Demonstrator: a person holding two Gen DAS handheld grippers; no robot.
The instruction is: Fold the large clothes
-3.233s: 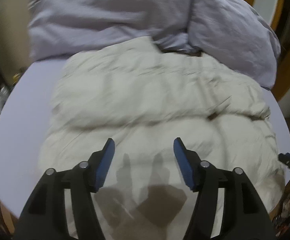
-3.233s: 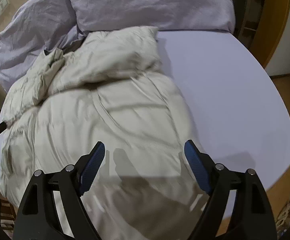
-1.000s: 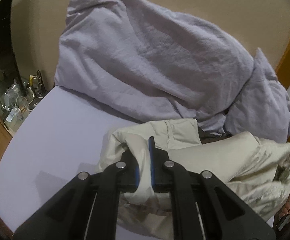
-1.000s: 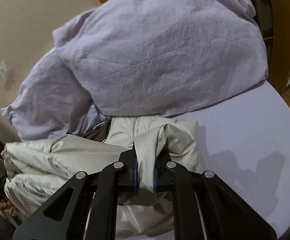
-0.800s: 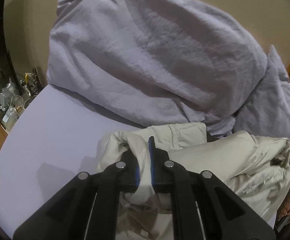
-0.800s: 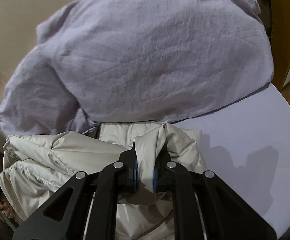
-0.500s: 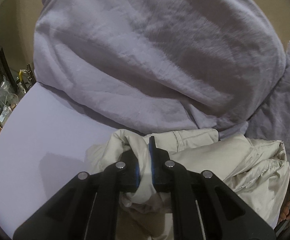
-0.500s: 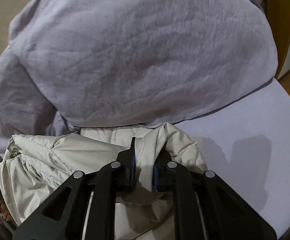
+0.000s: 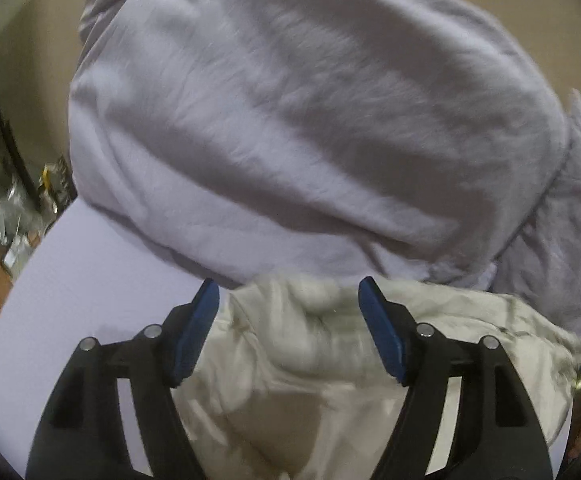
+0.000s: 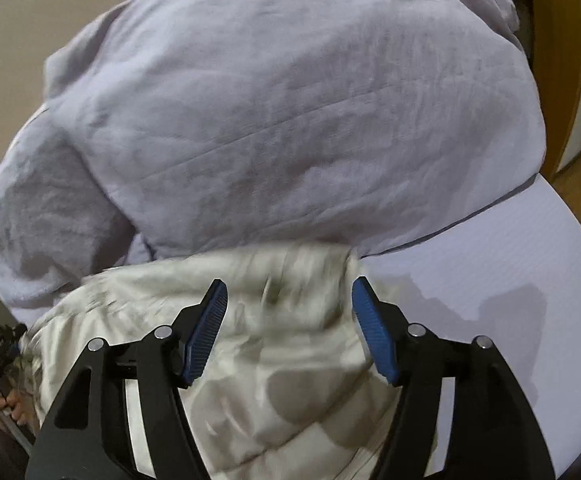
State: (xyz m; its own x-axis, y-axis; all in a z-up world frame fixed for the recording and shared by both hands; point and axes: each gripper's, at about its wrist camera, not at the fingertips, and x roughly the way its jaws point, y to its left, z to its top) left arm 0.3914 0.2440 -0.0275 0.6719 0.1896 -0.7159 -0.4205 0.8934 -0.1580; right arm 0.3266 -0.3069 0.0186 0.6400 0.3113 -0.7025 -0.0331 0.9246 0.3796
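A cream padded jacket [image 9: 330,344] lies bunched on the lilac bed sheet [image 9: 102,264], its far edge against the pillows. My left gripper [image 9: 286,304] is open just above the jacket's folded-over edge, holding nothing. The jacket also shows in the right wrist view [image 10: 290,312], blurred with motion. My right gripper [image 10: 288,300] is open over its right end, holding nothing.
Two large lilac pillows [image 9: 310,128] lean against the beige wall right behind the jacket; they also show in the right wrist view [image 10: 290,120]. Bare sheet [image 10: 490,280] lies to the right. Cluttered items [image 9: 22,208] stand beside the bed at left. A wooden door frame [image 10: 562,80] is at right.
Both grippers were shut on the jacket's edge and carried it toward the pillows. Now both have opened and let the jacket drop onto itself.
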